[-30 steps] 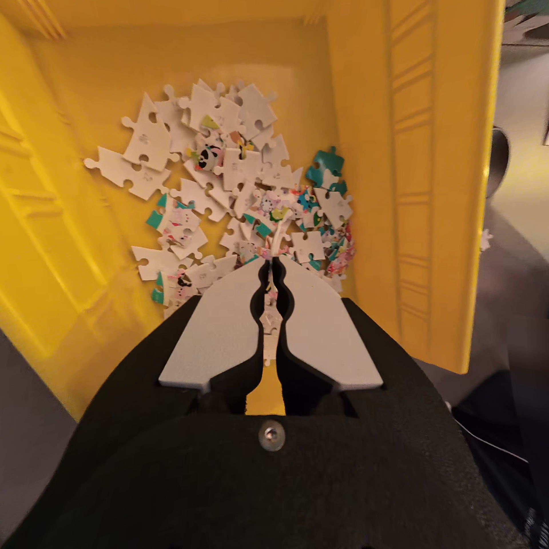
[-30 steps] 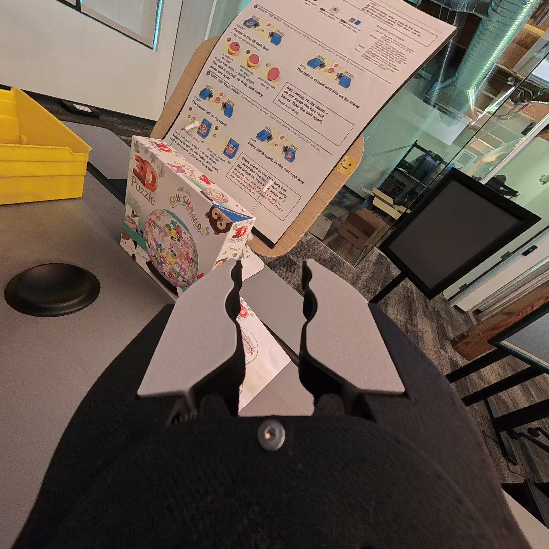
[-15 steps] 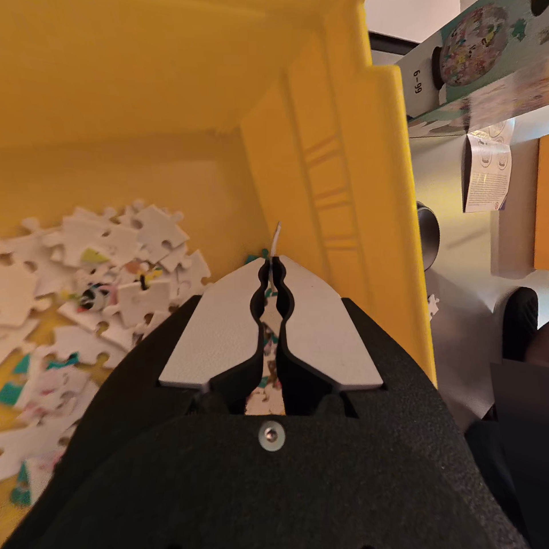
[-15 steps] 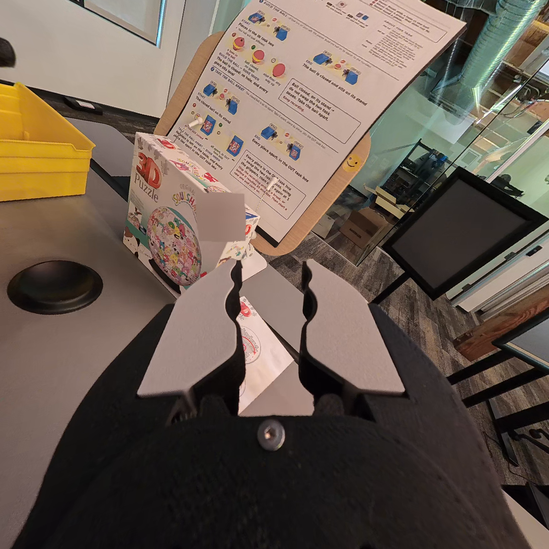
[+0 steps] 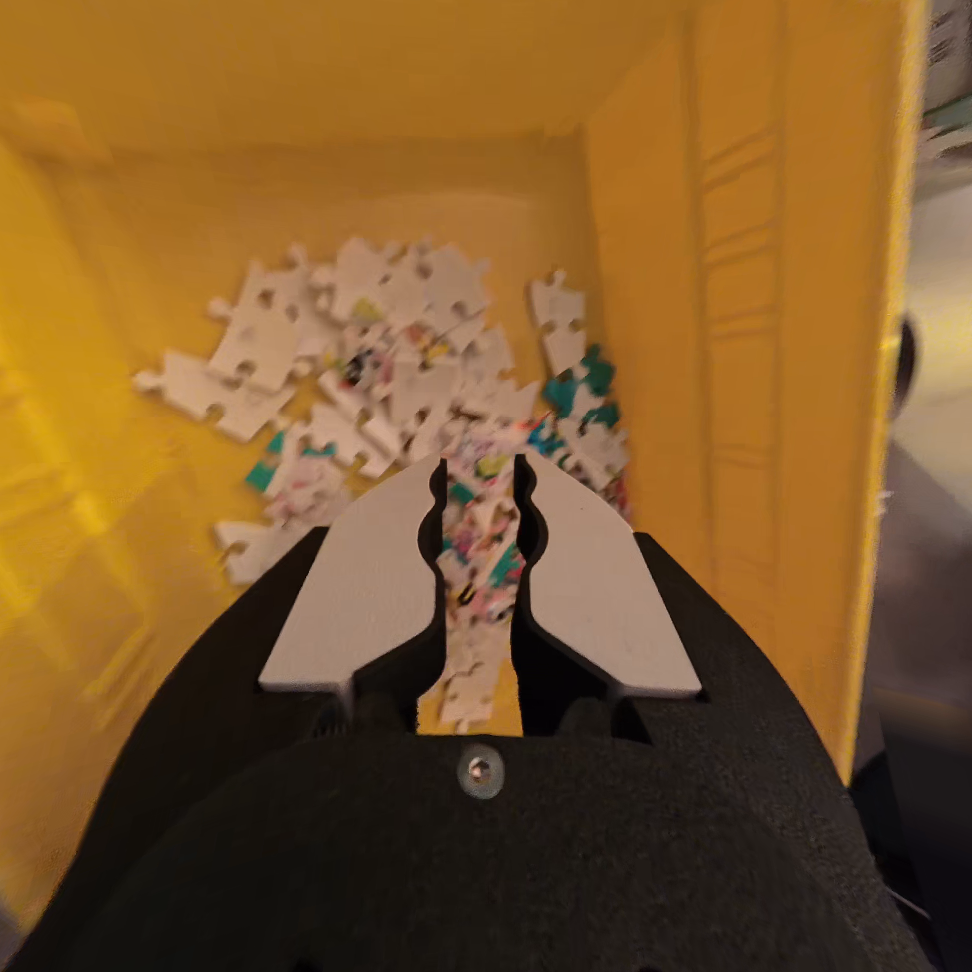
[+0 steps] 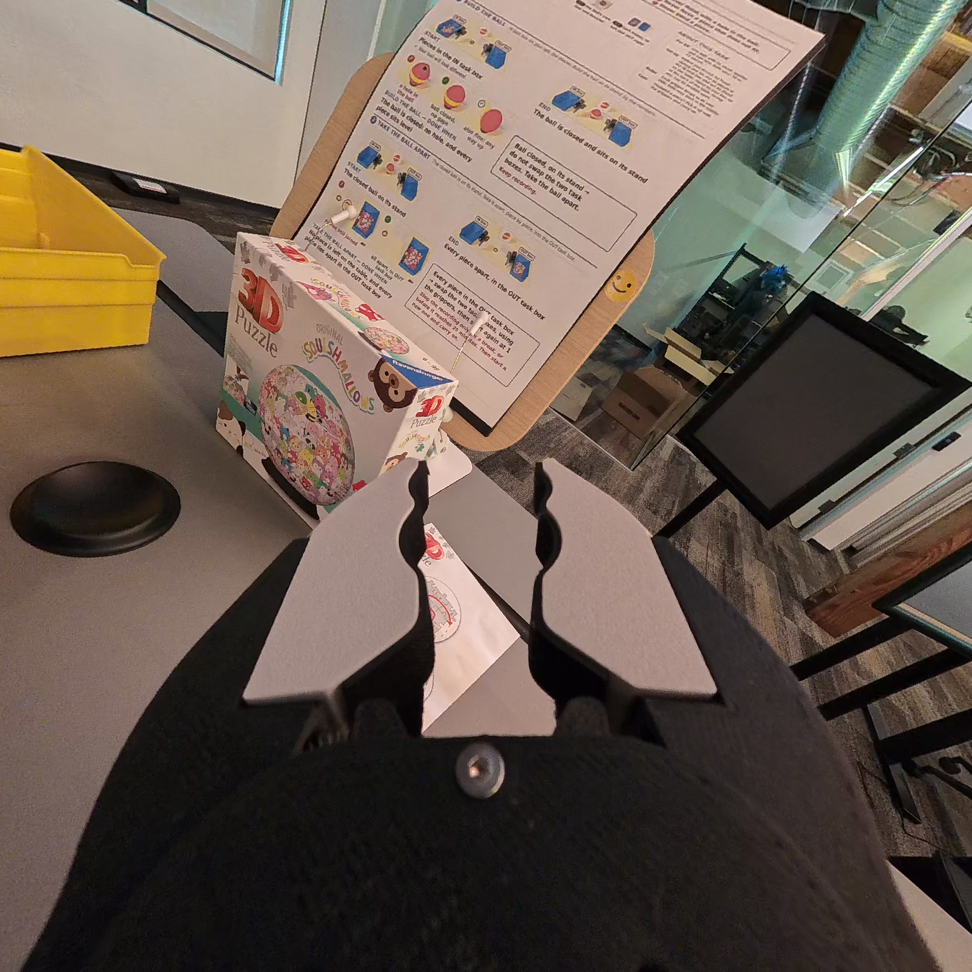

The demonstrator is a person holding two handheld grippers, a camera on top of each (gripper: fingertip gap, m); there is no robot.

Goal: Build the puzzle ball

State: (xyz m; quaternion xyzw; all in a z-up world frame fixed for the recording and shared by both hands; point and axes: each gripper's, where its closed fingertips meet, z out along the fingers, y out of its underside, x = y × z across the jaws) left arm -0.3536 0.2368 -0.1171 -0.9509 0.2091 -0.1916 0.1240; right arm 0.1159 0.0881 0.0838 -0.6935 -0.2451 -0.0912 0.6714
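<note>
In the left wrist view, a pile of loose puzzle pieces, mostly white side up with some printed ones, lies on the floor of a yellow bin. A white strip of two joined pieces lies by the bin's right wall. My left gripper is open and empty, just above the near part of the pile; this view is motion-blurred. My right gripper is open and empty above the grey table, pointing at the puzzle box.
An instruction board stands behind the puzzle box. A folded leaflet lies on the table under the right gripper. A black round table grommet sits at the left, a yellow bin at far left, a dark screen off the table's right edge. One gripper's finger ends stand about 55 centimeters off the other's.
My left gripper was shut on a thin puzzle piece, swung right toward the bin wall and back over the pile. It is now open and empty. My right gripper barely moved.
</note>
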